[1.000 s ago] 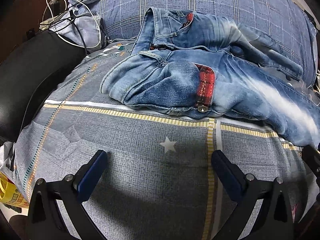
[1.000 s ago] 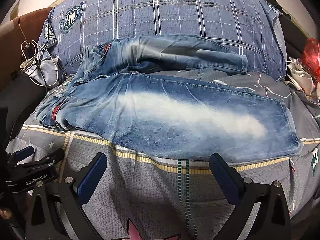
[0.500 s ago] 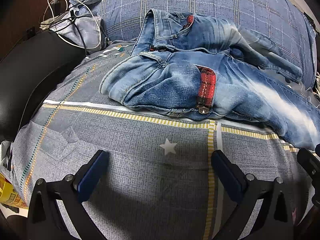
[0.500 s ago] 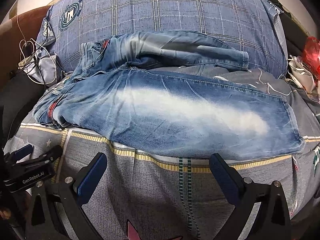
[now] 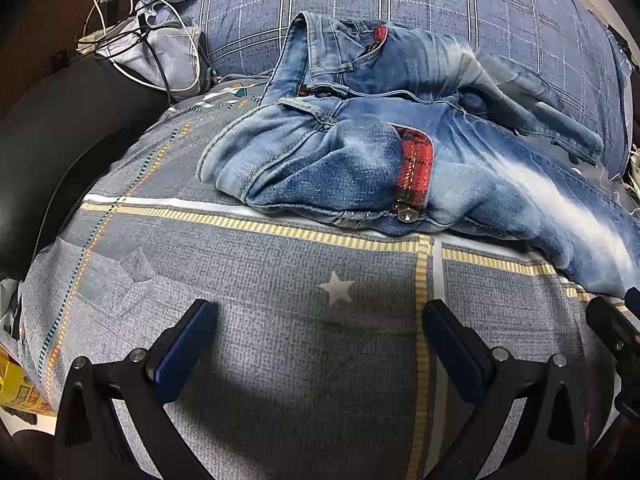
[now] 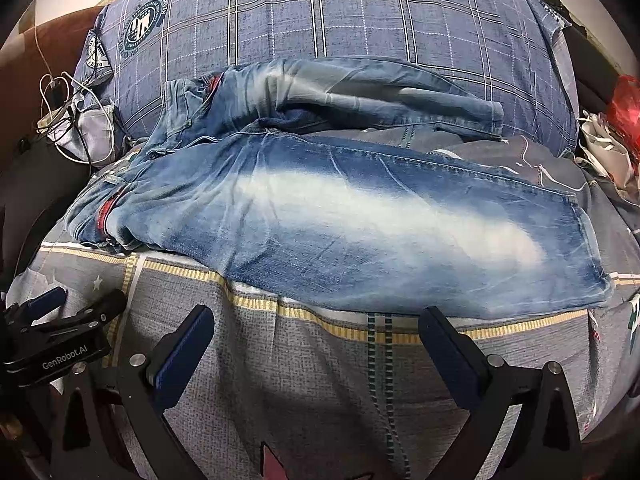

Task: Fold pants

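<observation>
While jeans [image 6: 340,216] lie beyond both | left tongs [image 5: 320,336] wide | right tongs [image 6: 316,340] wide

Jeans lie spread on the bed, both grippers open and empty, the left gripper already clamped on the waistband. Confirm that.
Not quite: the left gripper is not on the waistband. The left wrist view shows it open above bare bedspread, short of the jeans. The right gripper is open too.

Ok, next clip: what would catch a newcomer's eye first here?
The faded blue jeans sprawl across the grey patterned bedspread, one leg lying flat, the other riding up onto the blue plaid pillow behind. A red tartan pocket trim near the waist stands out. Both grippers, left and right, are open and short of the cloth.
</observation>
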A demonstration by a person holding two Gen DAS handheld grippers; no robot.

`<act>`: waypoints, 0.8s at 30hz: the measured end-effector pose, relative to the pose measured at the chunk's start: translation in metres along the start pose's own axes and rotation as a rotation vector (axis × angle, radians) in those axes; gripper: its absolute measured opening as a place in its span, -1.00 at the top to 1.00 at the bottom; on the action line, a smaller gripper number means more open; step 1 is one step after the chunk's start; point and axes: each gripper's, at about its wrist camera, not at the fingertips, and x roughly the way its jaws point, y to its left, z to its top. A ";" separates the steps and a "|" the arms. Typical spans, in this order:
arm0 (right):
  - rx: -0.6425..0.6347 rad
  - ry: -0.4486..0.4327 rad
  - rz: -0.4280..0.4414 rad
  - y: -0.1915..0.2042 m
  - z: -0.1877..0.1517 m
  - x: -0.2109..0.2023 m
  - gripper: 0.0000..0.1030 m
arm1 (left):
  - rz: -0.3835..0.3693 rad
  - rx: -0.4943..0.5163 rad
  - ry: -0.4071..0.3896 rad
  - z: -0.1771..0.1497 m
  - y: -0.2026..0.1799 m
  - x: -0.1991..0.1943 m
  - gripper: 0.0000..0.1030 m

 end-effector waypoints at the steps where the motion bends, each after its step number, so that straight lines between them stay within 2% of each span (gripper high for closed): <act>1: 0.000 -0.001 0.000 0.001 0.000 0.000 -1.00 | -0.002 0.001 0.003 0.000 0.000 0.000 -1.00; 6: 0.005 -0.012 0.005 0.002 0.002 -0.003 -1.00 | -0.025 0.015 0.037 0.001 0.002 -0.003 -1.00; 7: 0.006 -0.018 0.006 0.002 0.003 -0.005 -1.00 | -0.034 0.007 0.035 0.000 0.004 -0.005 -0.94; 9: 0.011 -0.033 0.012 -0.001 0.006 -0.010 -1.00 | -0.053 -0.020 0.001 0.006 0.014 -0.017 -0.76; 13: 0.006 -0.077 0.021 -0.009 0.017 -0.022 -1.00 | -0.094 -0.043 -0.123 0.032 0.038 -0.051 -0.75; 17: -0.057 -0.081 0.052 -0.012 0.029 -0.022 -1.00 | -0.155 -0.040 -0.124 0.058 0.054 -0.049 -0.75; 19: -0.106 -0.098 0.040 -0.010 0.030 -0.019 -1.00 | -0.149 0.036 -0.143 0.068 0.049 -0.040 -0.75; 21: -0.152 -0.092 0.038 -0.007 0.030 -0.013 -1.00 | -0.134 0.171 -0.155 0.078 0.034 -0.027 -0.76; 24: -0.204 -0.096 0.075 0.001 0.032 -0.007 -1.00 | -0.133 0.311 -0.109 0.086 0.012 -0.001 -0.76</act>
